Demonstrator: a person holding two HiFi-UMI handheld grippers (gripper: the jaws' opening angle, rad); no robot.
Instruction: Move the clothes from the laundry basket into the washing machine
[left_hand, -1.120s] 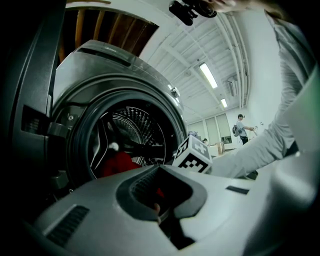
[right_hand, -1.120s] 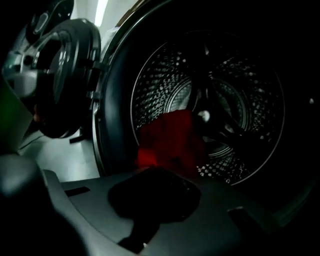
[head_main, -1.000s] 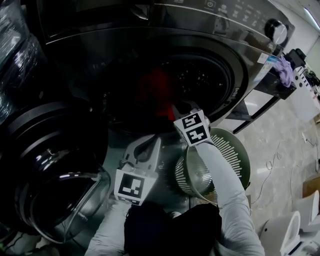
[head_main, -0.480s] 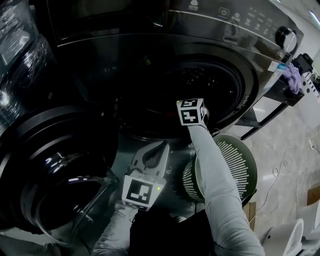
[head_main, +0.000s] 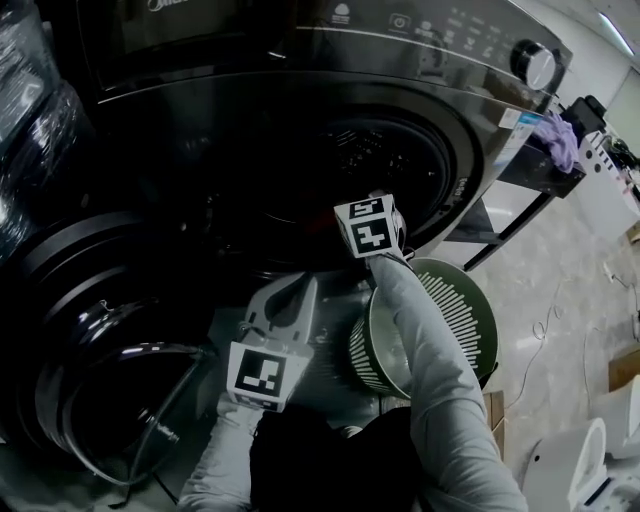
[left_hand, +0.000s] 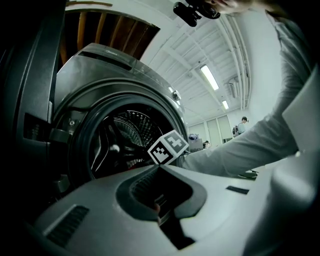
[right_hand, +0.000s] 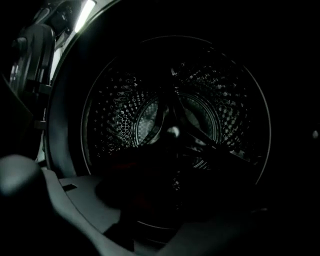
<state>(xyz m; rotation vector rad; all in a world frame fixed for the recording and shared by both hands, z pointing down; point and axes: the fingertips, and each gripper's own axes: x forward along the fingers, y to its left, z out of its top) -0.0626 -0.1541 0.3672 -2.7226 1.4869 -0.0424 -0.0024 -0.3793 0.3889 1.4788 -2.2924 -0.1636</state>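
The dark front-loading washing machine (head_main: 300, 60) stands with its drum (head_main: 380, 160) open. My right gripper (head_main: 372, 198) reaches into the drum's mouth, its marker cube (head_main: 365, 225) at the rim. Its jaws have just been opening and stand apart in the right gripper view (right_hand: 150, 217). A dark red cloth (right_hand: 131, 197) lies dimly below them on the drum's bottom, free of the pads. My left gripper (head_main: 298, 288) hangs shut and empty in front of the machine, below the opening, pointing at the drum (left_hand: 125, 135). The green slatted laundry basket (head_main: 470, 320) stands on the floor at the right.
The round glass door (head_main: 110, 330) is swung open to the left. A purple cloth (head_main: 560, 135) lies on a shelf at the far right. White appliances (head_main: 600, 450) stand at the lower right on the pale floor.
A red garment hung at the drum's mouth by my right gripper one second ago; it no longer shows in the head view. The right gripper rose slightly toward the opening. The left gripper stayed put.
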